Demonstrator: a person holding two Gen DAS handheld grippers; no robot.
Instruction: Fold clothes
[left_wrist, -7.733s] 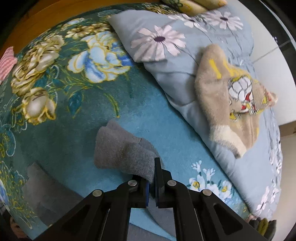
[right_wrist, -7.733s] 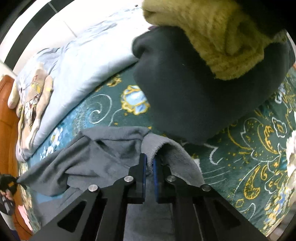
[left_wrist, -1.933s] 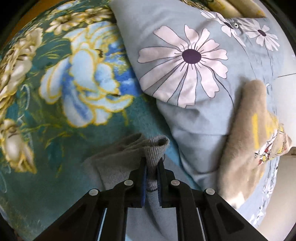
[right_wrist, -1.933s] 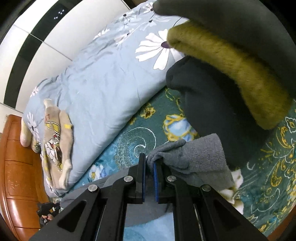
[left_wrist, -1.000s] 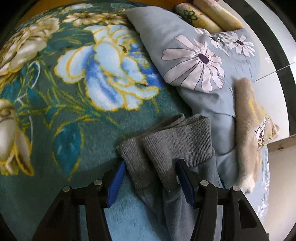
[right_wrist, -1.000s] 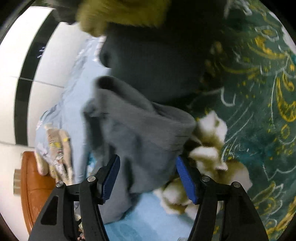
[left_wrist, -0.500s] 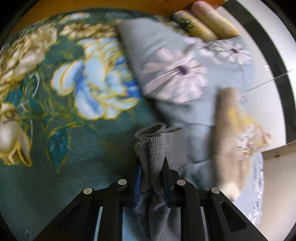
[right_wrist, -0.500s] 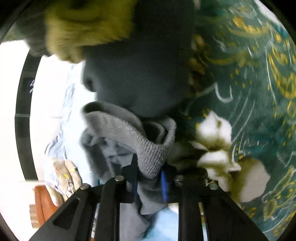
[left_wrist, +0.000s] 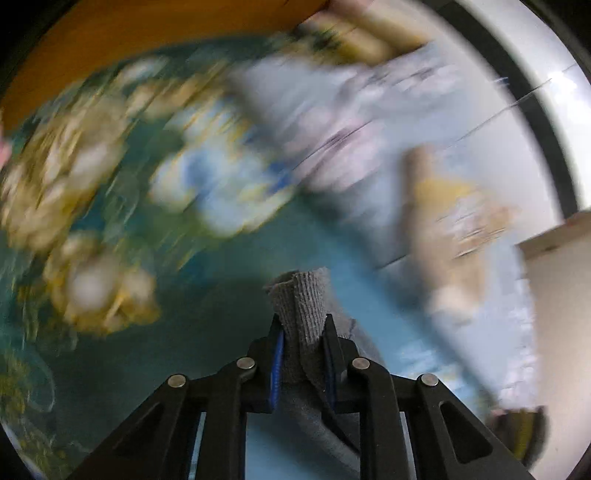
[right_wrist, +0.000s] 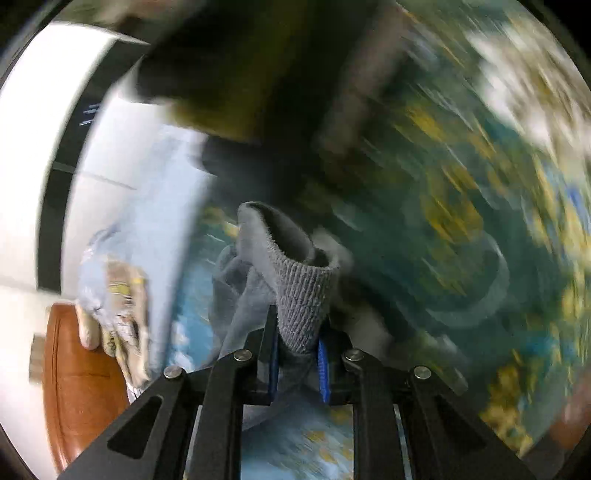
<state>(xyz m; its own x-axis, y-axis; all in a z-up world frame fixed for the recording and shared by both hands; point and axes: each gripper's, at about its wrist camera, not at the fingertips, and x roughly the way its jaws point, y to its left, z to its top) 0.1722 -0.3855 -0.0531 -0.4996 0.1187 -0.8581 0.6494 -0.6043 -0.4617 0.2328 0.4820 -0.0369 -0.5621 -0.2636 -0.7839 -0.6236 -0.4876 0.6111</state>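
Note:
A grey garment with ribbed cuffs is held at two places above the teal flowered blanket (left_wrist: 122, 332). In the left wrist view my left gripper (left_wrist: 302, 325) is shut on one ribbed grey cuff (left_wrist: 300, 302), which sticks up between the blue pads. In the right wrist view my right gripper (right_wrist: 297, 325) is shut on the other ribbed cuff (right_wrist: 303, 291), with grey cloth (right_wrist: 236, 295) bunched to its left. Both views are blurred by motion.
A pale blue flowered quilt (left_wrist: 343, 122) lies along the far side of the bed with a beige printed garment (left_wrist: 450, 229) on it. Dark and olive folded clothes (right_wrist: 229, 96) are piled ahead of the right gripper. A brown wooden bed end (right_wrist: 77, 387) shows at lower left.
Both grippers went from wide open around the grey cuffs to shut on them, then lifted and swept sideways with the cloth. The background has become smeared.

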